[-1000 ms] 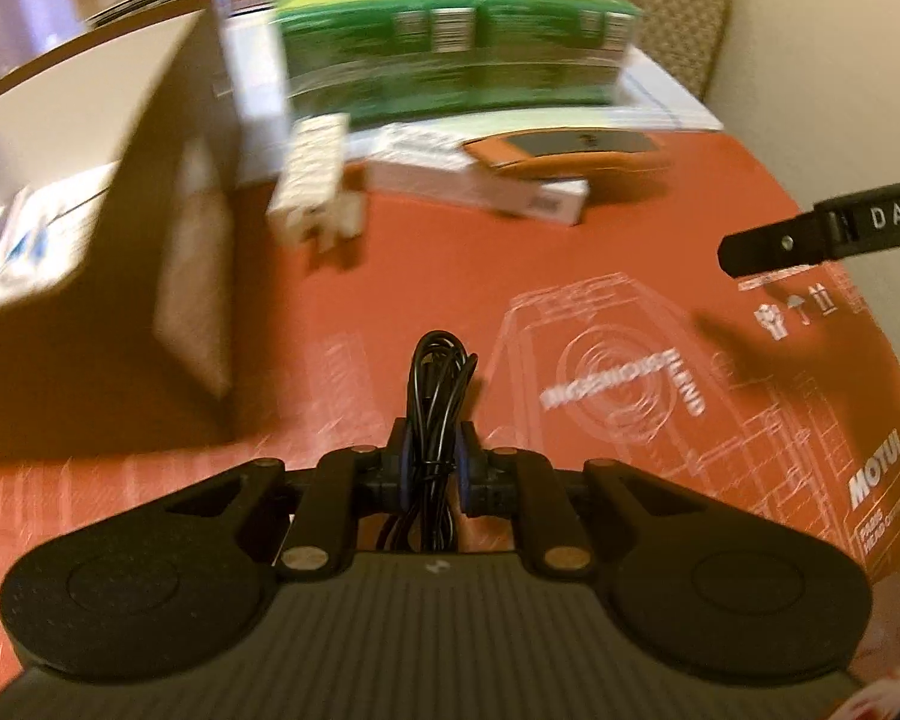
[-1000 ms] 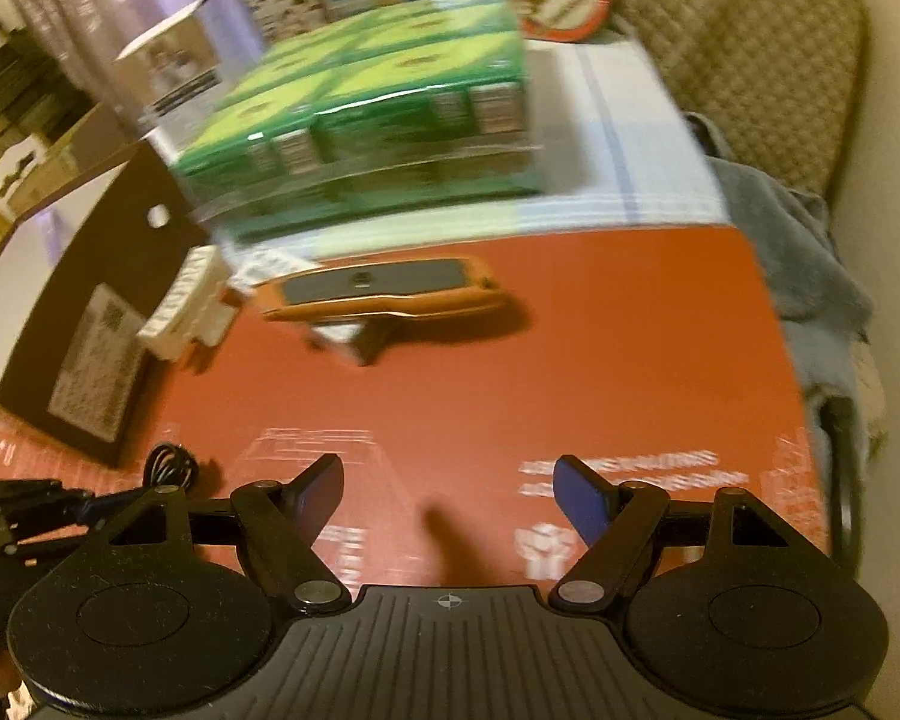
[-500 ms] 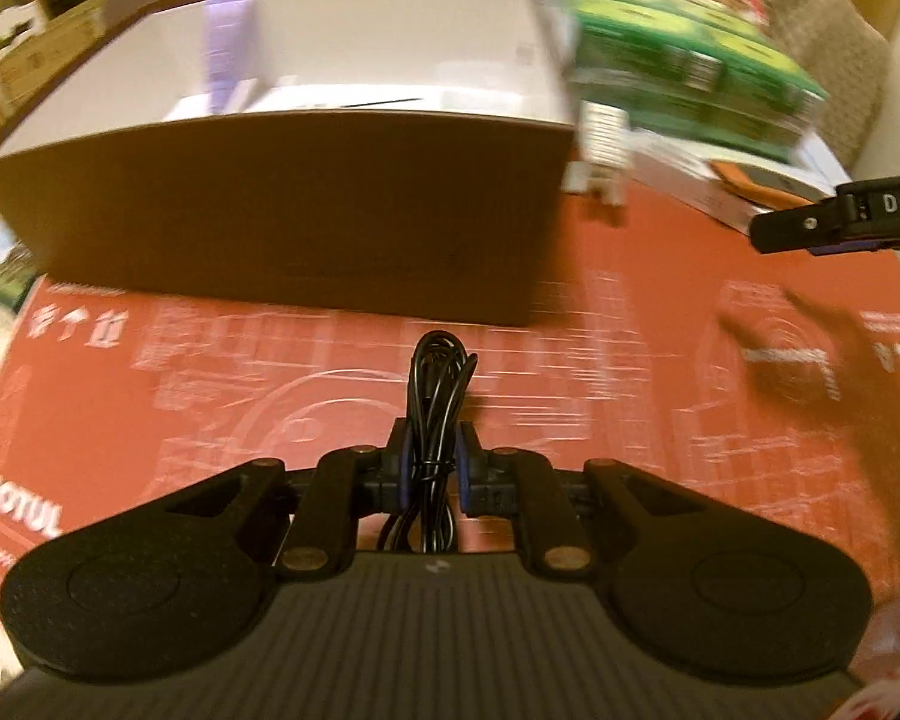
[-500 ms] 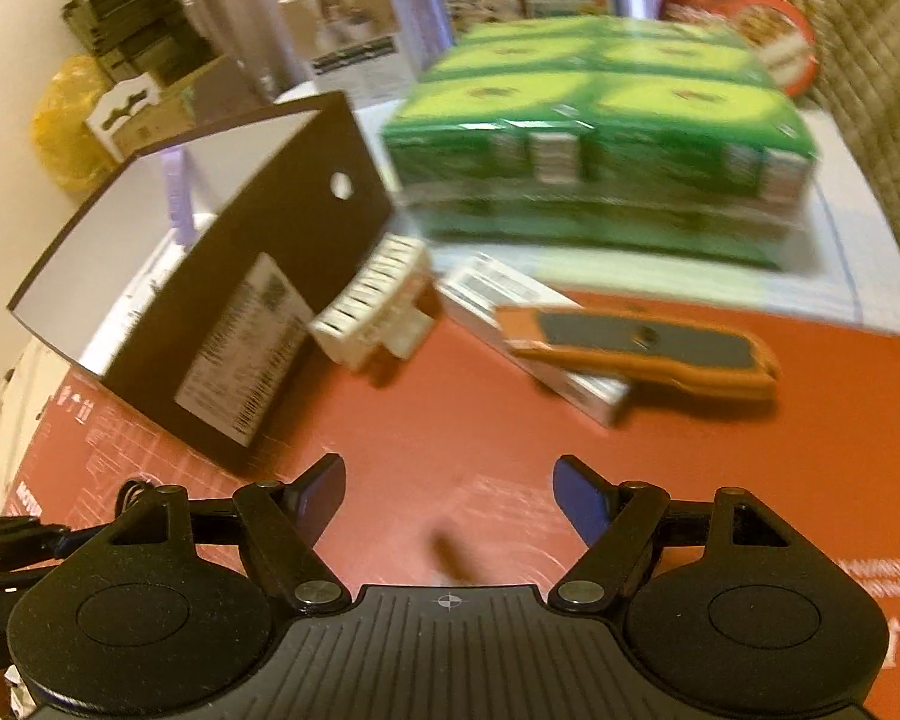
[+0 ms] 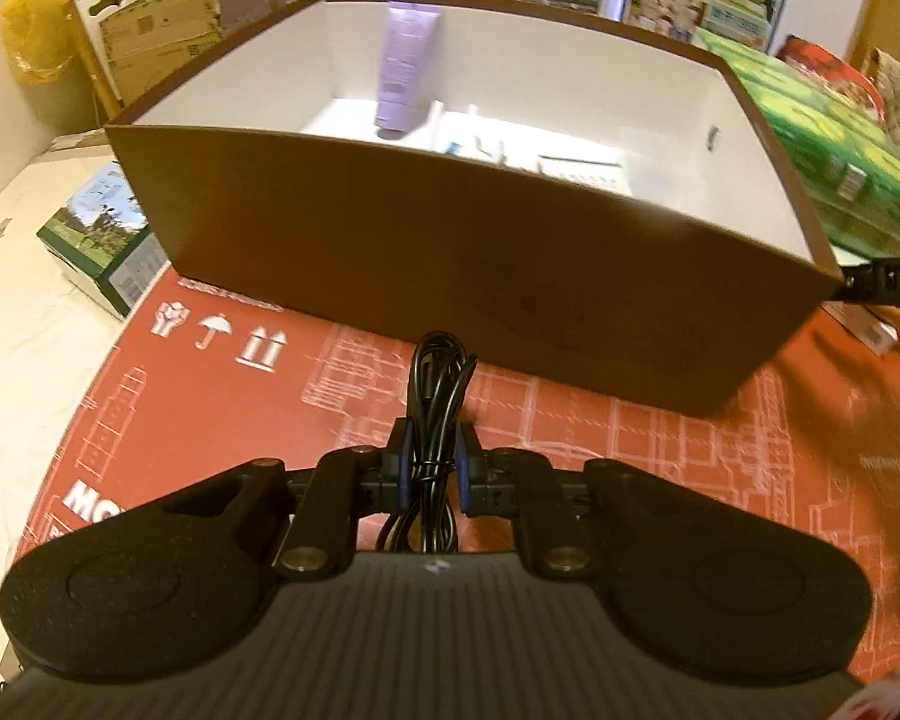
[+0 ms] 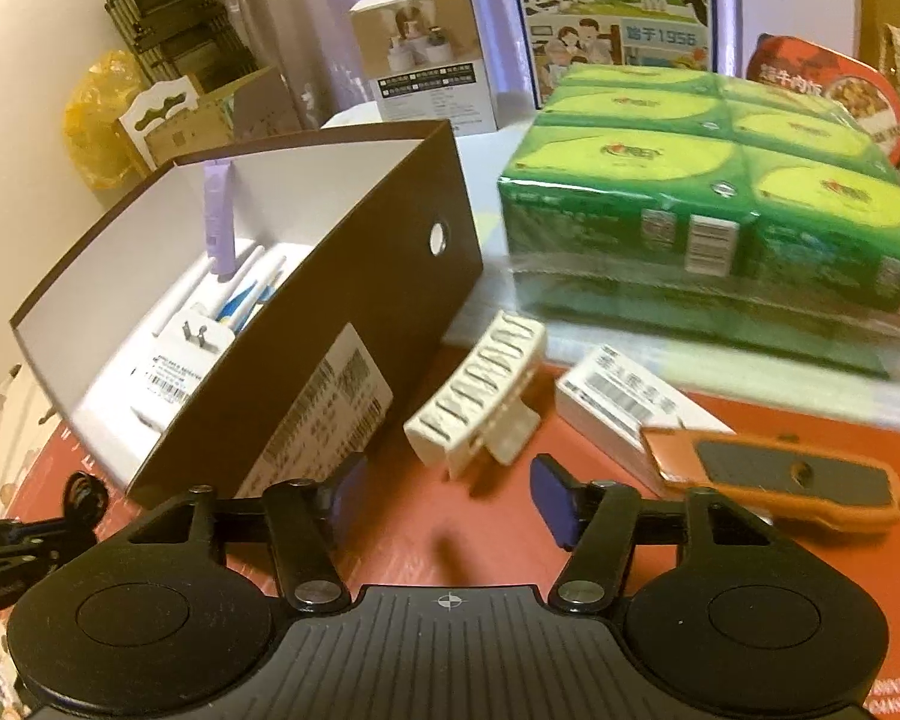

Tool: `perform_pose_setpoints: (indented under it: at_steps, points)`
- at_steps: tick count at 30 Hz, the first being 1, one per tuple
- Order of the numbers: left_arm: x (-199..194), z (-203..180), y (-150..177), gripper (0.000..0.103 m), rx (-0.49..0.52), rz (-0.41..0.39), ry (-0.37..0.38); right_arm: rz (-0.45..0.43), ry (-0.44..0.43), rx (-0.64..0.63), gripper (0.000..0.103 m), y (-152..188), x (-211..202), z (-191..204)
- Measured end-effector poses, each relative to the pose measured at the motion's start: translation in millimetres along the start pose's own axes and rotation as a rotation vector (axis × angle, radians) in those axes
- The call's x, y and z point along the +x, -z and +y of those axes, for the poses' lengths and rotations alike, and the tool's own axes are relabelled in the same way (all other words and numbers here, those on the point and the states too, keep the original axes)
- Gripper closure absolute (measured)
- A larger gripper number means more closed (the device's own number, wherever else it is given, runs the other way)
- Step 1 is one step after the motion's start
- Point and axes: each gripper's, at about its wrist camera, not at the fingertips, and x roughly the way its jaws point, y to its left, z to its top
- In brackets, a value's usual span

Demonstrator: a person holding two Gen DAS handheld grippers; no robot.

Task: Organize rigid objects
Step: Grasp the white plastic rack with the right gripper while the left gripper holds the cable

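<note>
The left gripper (image 5: 431,468) has its jaws clamped on one coiled black cable (image 5: 435,396), which stands up between the blue pads and loops above them. Directly ahead of these jaws stands one brown box (image 5: 480,264) with a white interior, resting on a red mat (image 5: 630,420). The mat carries white line drawings, handling symbols and, at the lower left of the jaws, the partial letters "MO". A black bar at the right edge shows "DA".

The right gripper (image 6: 444,501) has its jaws apart and closing, with nothing between them. Just ahead of these jaws lies one white hair clip (image 6: 474,396) on the mat. To the right of the jaws lie one small white carton (image 6: 618,402) with a barcode label and one orange utility knife (image 6: 780,480) resting partly on it. To the left, the brown box bears one white printed label (image 6: 324,414), its text too small to read, and one round hole. Inside it are one purple tube (image 6: 219,222), one white plug adapter (image 6: 195,339) and several white-and-blue items that cannot be counted.

Farther ahead sits one wrapped green pack (image 6: 708,210) with six yellow-green tops visible. Behind it, one blue-framed poster (image 6: 612,12) reads "1956".
</note>
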Motion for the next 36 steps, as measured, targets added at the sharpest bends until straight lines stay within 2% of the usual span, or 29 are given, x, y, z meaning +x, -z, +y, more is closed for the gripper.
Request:
perform_pose_setpoints:
  at_steps: [10,18,26,36]
  points:
    - [3.5,18.6,-4.0,0.092,-0.034,0.004,-0.020,0.019,0.064,-0.016,0.055,-8.9,36.3,8.4]
    - [5.1,26.1,-1.7,0.092,-0.035,0.015,-0.024,0.025,0.087,-0.031,0.075,-9.3,42.8,11.0]
    - [4.2,23.9,0.7,0.092,-0.030,0.019,-0.010,0.029,0.074,-0.061,0.076,7.8,26.2,10.5]
    - [2.5,20.3,10.8,0.092,-0.025,0.035,0.016,0.103,0.011,-0.113,0.076,62.1,-29.5,-6.0]
